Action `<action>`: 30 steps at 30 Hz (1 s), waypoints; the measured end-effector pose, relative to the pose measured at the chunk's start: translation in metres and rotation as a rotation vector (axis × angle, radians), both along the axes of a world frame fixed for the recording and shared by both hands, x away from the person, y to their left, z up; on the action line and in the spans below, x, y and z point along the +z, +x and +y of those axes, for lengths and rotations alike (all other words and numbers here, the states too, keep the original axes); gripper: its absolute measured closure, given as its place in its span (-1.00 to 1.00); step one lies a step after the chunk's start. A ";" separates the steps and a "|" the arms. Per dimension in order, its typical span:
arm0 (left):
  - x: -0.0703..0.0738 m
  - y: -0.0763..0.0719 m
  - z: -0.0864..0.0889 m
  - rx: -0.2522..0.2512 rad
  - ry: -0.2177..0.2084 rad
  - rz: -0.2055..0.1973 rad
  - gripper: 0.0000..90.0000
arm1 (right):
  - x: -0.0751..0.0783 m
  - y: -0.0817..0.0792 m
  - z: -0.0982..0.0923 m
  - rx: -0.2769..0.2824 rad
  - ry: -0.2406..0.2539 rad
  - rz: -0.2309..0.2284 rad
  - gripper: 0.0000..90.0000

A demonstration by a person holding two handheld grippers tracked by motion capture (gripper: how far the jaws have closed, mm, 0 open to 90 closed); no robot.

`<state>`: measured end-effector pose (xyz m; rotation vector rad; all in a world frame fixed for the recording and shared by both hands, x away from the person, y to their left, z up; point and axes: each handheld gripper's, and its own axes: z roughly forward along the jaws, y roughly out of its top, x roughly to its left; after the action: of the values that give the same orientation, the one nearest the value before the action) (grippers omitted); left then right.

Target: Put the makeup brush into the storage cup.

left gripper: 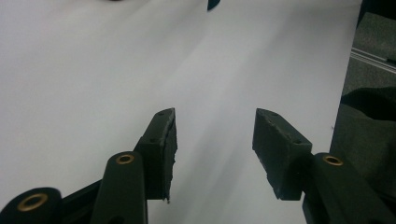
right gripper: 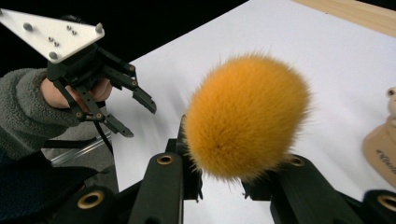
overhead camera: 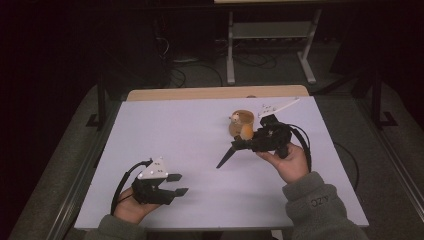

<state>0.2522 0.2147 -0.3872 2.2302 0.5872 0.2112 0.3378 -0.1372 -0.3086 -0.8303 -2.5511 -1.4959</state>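
Observation:
My right gripper (overhead camera: 248, 141) is shut on a brush with a fluffy orange head (overhead camera: 246, 131). It holds the brush above the white table (overhead camera: 175, 130), and the black handle (overhead camera: 226, 158) slants down to the left. In the right gripper view the orange head (right gripper: 247, 112) bulges out between the jaws of the right gripper (right gripper: 222, 183). My left gripper (overhead camera: 179, 184) rests low near the table's front left, open with nothing between its fingers. In its own view the left gripper (left gripper: 215, 116) has bare white table between the pads.
A small wooden stand (overhead camera: 237, 123) with a little figure on it sits just behind the brush head; its edge is also in the right gripper view, wooden stand (right gripper: 383, 144). A wooden strip (overhead camera: 215, 93) runs along the table's far edge. Dark floor and a metal frame (overhead camera: 270, 45) lie beyond.

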 end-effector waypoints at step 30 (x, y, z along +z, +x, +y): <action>-0.008 -0.003 0.031 0.097 -0.023 0.006 -0.22 | 0.045 0.048 -0.032 -0.125 -0.045 -0.018 0.58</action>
<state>0.2496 0.2457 -0.3956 2.1828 0.6991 0.2461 0.3858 -0.1689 -0.2637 -1.0038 -2.5985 -1.4899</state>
